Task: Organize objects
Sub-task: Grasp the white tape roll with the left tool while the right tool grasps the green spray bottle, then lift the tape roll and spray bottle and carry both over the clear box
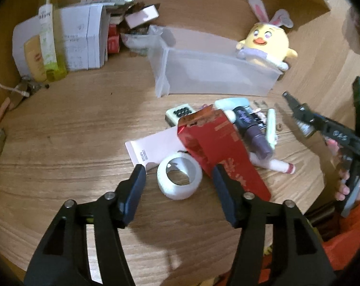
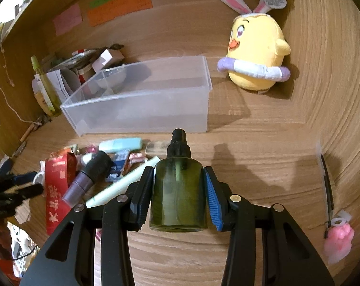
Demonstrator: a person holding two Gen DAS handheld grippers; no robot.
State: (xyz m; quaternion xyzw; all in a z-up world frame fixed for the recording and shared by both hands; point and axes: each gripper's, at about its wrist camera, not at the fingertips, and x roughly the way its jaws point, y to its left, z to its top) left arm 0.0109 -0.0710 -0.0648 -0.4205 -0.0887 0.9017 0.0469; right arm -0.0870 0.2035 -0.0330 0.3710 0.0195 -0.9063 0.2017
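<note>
My right gripper (image 2: 180, 186) is shut on a dark green spray bottle (image 2: 178, 190) with a black pump, held above the desk in front of the clear plastic bin (image 2: 141, 104). The bin (image 1: 210, 71) looks empty. My left gripper (image 1: 180, 176) is open, its fingers on either side of a white tape roll (image 1: 179, 178) on the desk. Beside it lie a red box (image 1: 218, 147), a purple tube (image 1: 251, 128), a pale green case (image 1: 232, 102) and a pink sheet (image 1: 153, 147). The right gripper (image 1: 322, 128) shows at the right of the left wrist view.
A yellow chick plush (image 2: 253, 54) with rabbit ears stands at the back right against the wooden wall. Boxes, papers and a green tube (image 1: 48, 35) pile up at the back left. A pink toy (image 2: 339, 240) lies at the right wall.
</note>
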